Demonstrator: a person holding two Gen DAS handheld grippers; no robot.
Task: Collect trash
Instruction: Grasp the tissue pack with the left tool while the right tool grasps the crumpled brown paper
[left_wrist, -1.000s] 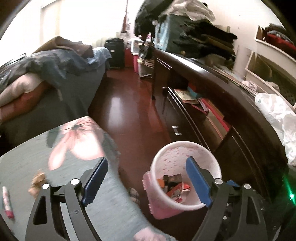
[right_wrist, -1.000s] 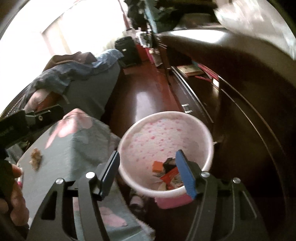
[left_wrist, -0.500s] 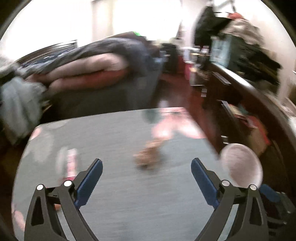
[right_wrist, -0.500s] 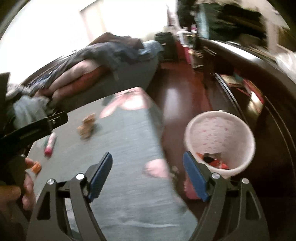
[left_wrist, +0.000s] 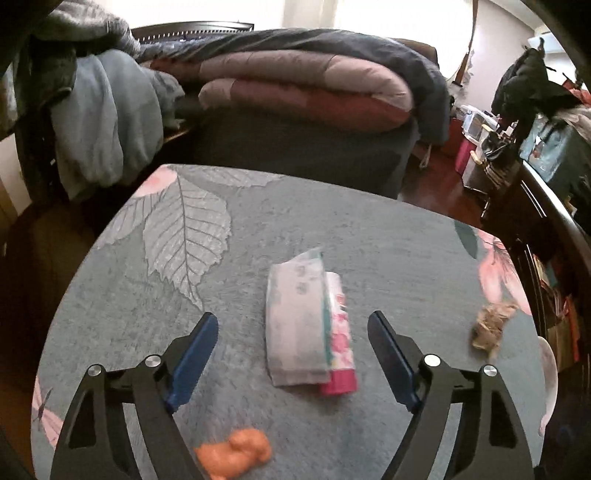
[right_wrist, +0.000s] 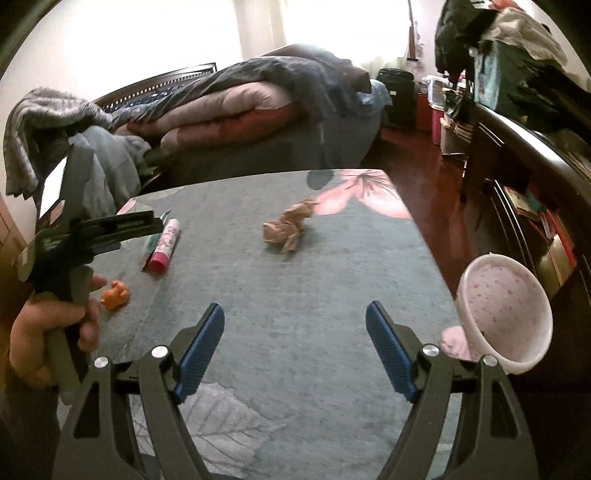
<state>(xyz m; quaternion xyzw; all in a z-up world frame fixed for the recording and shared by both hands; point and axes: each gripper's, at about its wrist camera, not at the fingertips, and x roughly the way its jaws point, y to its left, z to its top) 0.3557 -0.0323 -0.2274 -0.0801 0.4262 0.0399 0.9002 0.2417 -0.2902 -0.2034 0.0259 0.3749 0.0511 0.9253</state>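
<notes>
My left gripper (left_wrist: 291, 325) is open and empty, just above a white tissue packet (left_wrist: 297, 325) that lies against a pink floral tube (left_wrist: 340, 347) on the grey leaf-print table (left_wrist: 184, 229). An orange crumpled scrap (left_wrist: 236, 456) lies under its near side. A brown crumpled paper (left_wrist: 489, 326) lies to the right. My right gripper (right_wrist: 293, 328) is open and empty over the table, short of the brown paper (right_wrist: 288, 227). The right wrist view also shows the tube (right_wrist: 164, 245), the orange scrap (right_wrist: 116, 293), and the pink-speckled trash bin (right_wrist: 506, 314) beside the table's right edge.
A bed with piled quilts (left_wrist: 303, 85) stands behind the table. A dark wooden dresser (right_wrist: 535, 177) with books and clutter runs along the right. Red-brown floor (right_wrist: 436, 173) lies between the bed and the dresser. The hand holding the left gripper (right_wrist: 55, 321) shows at the left.
Both grippers have swung left from above the trash bin to over the table. The left one now faces the packet and tube; the right one faces the brown paper. Both stayed open.
</notes>
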